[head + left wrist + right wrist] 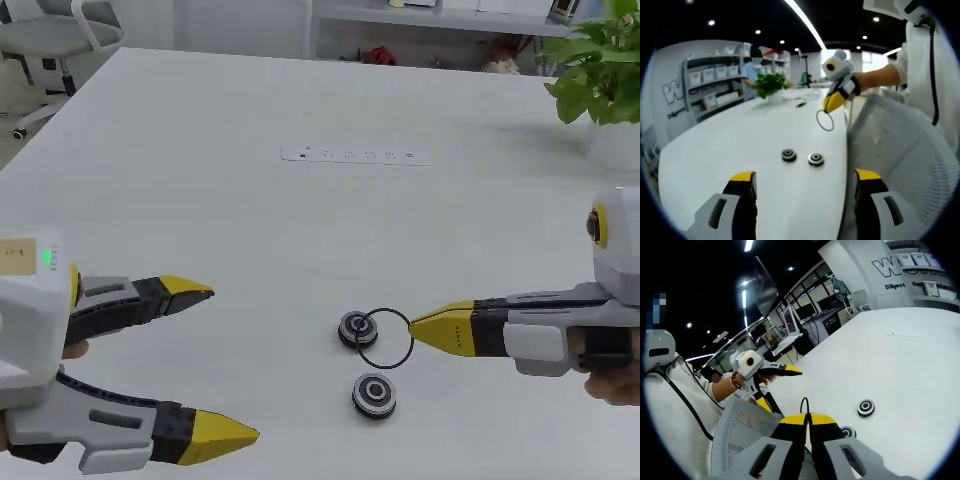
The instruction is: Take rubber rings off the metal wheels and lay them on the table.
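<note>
While the left gripper (210, 362) hangs at the near left, jaws spread wide with nothing between them, two metal wheels lie flat at mid-table: a farther wheel (357, 329) and a nearer wheel (374, 394), close together but apart. One rubber ring (384, 367) dangles from the right gripper (425, 326), whose jaws are clamped on its rim; the left gripper view shows it clear of the table (300, 230).

Hazards, as judged:
- The hold is a thin pinch at the very tips, so the limp ring may slip free early or cling to a jaw on release.
- Lowered straight down, it may land across the farther wheel, which it overlaps in the head view.
- The table edge seems near, so a bouncing ring could go over.
</note>
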